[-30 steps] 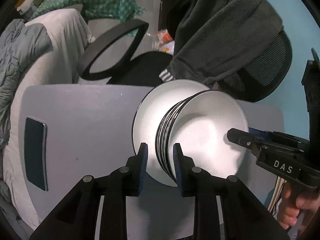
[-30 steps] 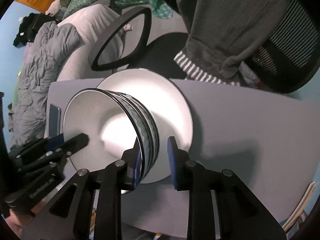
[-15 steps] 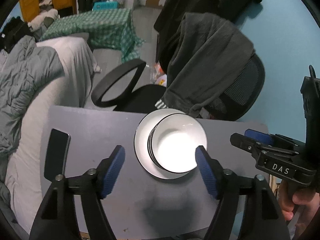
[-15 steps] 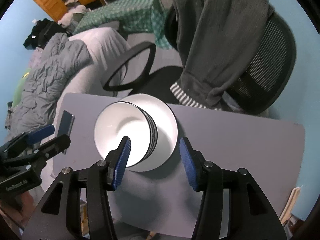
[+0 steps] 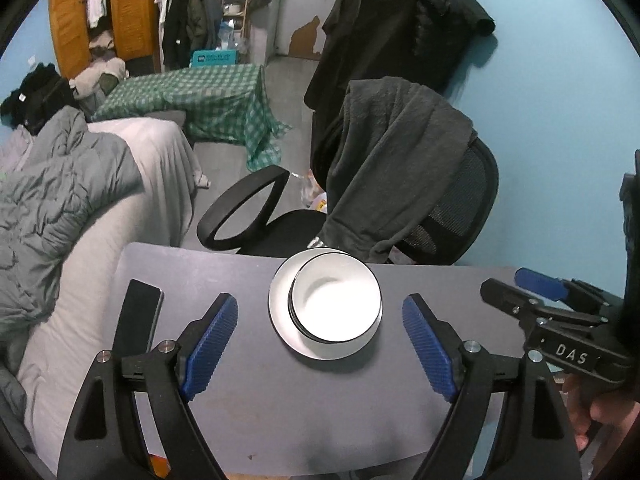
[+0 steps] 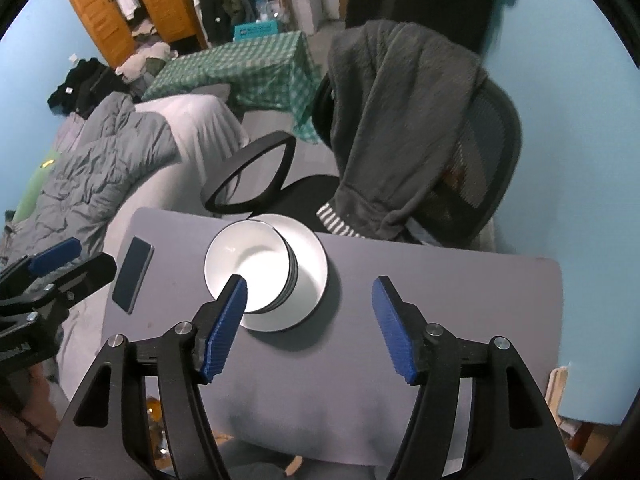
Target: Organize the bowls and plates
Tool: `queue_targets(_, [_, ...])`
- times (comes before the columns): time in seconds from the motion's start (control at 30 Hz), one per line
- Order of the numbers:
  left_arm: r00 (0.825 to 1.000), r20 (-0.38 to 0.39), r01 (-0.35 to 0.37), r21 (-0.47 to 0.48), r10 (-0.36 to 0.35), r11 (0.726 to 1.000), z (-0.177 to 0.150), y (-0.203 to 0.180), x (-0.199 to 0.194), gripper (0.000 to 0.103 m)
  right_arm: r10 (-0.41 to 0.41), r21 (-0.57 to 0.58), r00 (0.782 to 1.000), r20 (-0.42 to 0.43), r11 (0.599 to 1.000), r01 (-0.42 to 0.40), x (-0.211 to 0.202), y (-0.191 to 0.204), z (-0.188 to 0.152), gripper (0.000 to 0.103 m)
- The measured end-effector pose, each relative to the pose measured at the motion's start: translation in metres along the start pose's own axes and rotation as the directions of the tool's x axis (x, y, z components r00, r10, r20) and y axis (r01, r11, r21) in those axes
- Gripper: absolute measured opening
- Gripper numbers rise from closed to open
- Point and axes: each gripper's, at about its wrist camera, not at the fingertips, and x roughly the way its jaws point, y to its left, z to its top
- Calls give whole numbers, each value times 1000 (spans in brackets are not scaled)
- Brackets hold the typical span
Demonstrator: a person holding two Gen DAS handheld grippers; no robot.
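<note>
Left wrist view: bowls nested on plate, mid-table, dead ahead between wide-open left gripper jaws. Right gripper spread too, stack slightly left.

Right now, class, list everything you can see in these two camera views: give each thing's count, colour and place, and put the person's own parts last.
bowls: a nested stack, exact count unclear, white with dark rims, on the plate
plate: one, white, middle of the table
table: one, grey, foreground
phone: one, dark, table's left side
office chair: one, black mesh, behind the table
hoodie: one, dark grey, draped over the chair back
bed: one, grey duvet, left
checked cloth: one, green, background
wardrobe: one, orange wood, far left
left gripper: one, black with blue pads, open
right gripper: one, same colours, open
hand: one, holding the right gripper
</note>
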Motion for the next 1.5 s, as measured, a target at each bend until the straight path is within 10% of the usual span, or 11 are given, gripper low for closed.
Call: queue_targets(1.5, [999, 32, -8, 26, 7, 1000, -7, -18, -27, 86, -29, 25, 997, 65, 999, 27, -44, -8, -7, 65])
